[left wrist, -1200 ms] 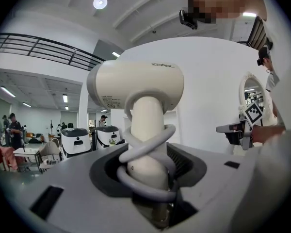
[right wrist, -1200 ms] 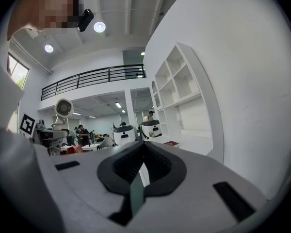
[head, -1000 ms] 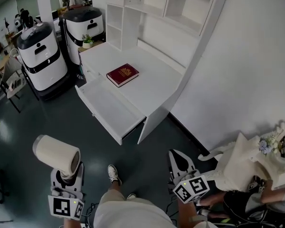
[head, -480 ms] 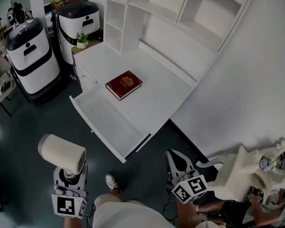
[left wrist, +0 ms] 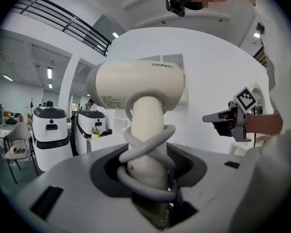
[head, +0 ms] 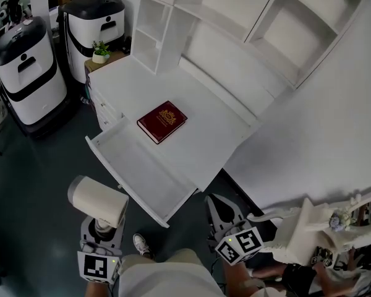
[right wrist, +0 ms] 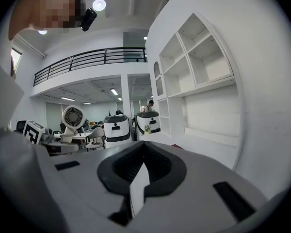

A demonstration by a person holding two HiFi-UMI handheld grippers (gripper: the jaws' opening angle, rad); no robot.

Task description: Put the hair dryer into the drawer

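Cream hair dryer [head: 98, 201] near open drawer [head: 142, 172] edge

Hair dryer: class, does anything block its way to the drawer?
Nothing visible does. The left gripper holds the hair dryer just short of the open drawer, whose inside looks bare; the red book lies on the desk behind it.

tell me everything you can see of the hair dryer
The hair dryer is cream, matte plastic by its look: a short, thick barrel across the top of a round handle, with a grey cord looped round the handle. One end shows a round grille. It stands upright in the left gripper, jaws clamped on the handle, in the air before the open drawer, not in it.
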